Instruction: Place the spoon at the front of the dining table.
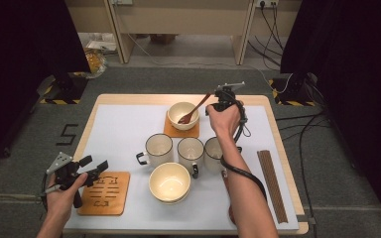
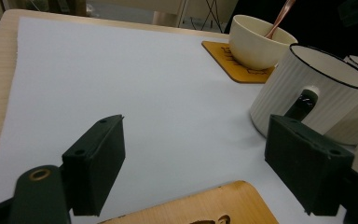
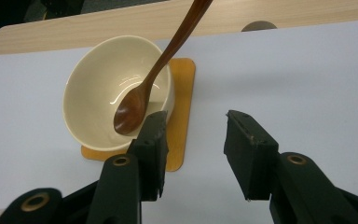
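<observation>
Spoon [image 3: 142, 95] lay in far bowl [image 3: 93, 88], right gripper [image 3: 193, 135] fingers open beside it, left gripper [image 2: 191, 163] open, idle; next: likely withdrawal.

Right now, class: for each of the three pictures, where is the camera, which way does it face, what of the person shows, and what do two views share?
High view: above the person's side, facing forward and down on the table; both forearms and both grippers, left gripper, right gripper.
Left gripper view: on the left gripper, low over the table, facing a mug; its open black fingers.
Right gripper view: on the right gripper, facing down at the bowl with the spoon; its open fingers.
Shared: that bowl, spoon and its coaster appear in all three.
</observation>
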### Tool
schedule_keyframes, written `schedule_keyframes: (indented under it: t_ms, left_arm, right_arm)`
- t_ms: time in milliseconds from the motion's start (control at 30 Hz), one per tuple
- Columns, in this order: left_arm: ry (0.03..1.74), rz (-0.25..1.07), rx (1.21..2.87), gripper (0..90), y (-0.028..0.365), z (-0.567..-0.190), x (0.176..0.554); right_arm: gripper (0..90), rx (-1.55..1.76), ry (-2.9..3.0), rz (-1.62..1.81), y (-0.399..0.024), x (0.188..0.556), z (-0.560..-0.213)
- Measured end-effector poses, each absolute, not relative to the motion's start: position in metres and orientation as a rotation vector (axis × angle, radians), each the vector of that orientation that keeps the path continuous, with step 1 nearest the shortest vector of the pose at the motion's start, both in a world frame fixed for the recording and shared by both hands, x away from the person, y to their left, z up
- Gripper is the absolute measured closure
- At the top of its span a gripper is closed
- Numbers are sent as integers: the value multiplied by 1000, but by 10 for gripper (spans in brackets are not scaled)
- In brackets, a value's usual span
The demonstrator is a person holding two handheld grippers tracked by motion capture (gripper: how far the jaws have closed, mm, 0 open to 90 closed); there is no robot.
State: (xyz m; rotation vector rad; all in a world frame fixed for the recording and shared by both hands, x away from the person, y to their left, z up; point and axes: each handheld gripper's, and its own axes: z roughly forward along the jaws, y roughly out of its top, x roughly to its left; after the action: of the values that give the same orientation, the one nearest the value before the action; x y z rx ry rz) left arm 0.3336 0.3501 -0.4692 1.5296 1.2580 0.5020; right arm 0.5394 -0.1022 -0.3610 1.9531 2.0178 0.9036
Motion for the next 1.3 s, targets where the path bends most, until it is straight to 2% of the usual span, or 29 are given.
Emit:
schedule_keyframes:
  t_ms: [1300]
  left_arm:
    - [1258, 506, 1531, 195, 349, -469, 333]
  right_arm:
    - [571, 1907, 2022, 890, -125, 515, -350]
